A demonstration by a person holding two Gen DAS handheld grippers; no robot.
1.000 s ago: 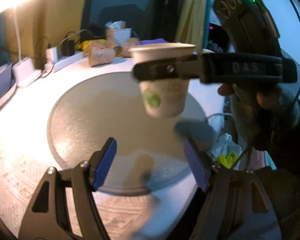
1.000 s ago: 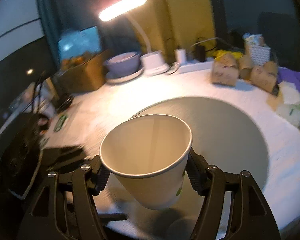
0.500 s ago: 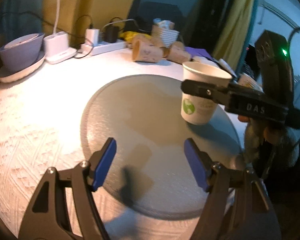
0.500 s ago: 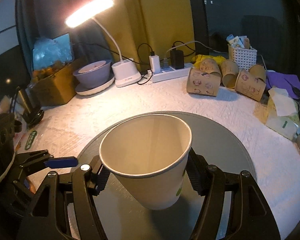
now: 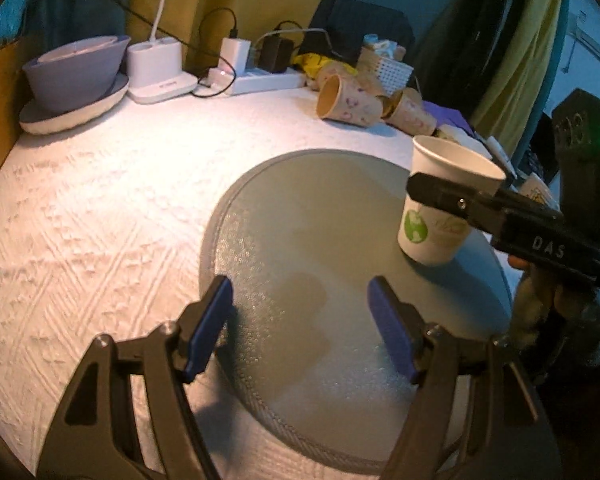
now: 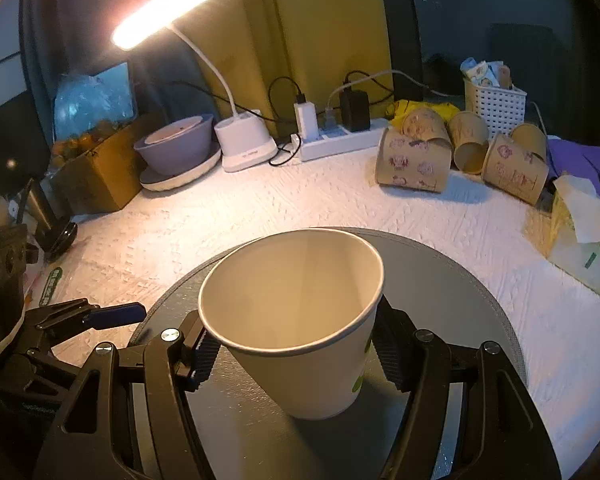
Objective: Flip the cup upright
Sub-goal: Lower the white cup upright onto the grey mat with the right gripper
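- A white paper cup (image 6: 300, 320) stands mouth-up on a round grey mat (image 5: 300, 240) near the mat's right edge; its base looks to be on the mat, or very nearly so.
- The right hand-held gripper (image 6: 296, 350) is clamped on the cup just below the rim, one ribbed pad on each side.
- The left hand-held gripper (image 5: 300, 330) hovers low over the mat with its blue pads spread wide and nothing between them, well apart from the cup.
- The cup is empty, thin-walled and surely very light. It will dent if squeezed hard and tip at a slight knock.
- The rolled rim is its stiffest part, so the band just under it is the sensible place to hold, with gentle pressure.
- The flip appears all but done; what seems left is to let go without dragging the cup over.
- Behind, on the white textured tabletop (image 5: 100, 200), brown paper cups (image 6: 414, 164) lie on their sides near a lit desk lamp (image 6: 162, 14) and a power strip (image 6: 340, 142).
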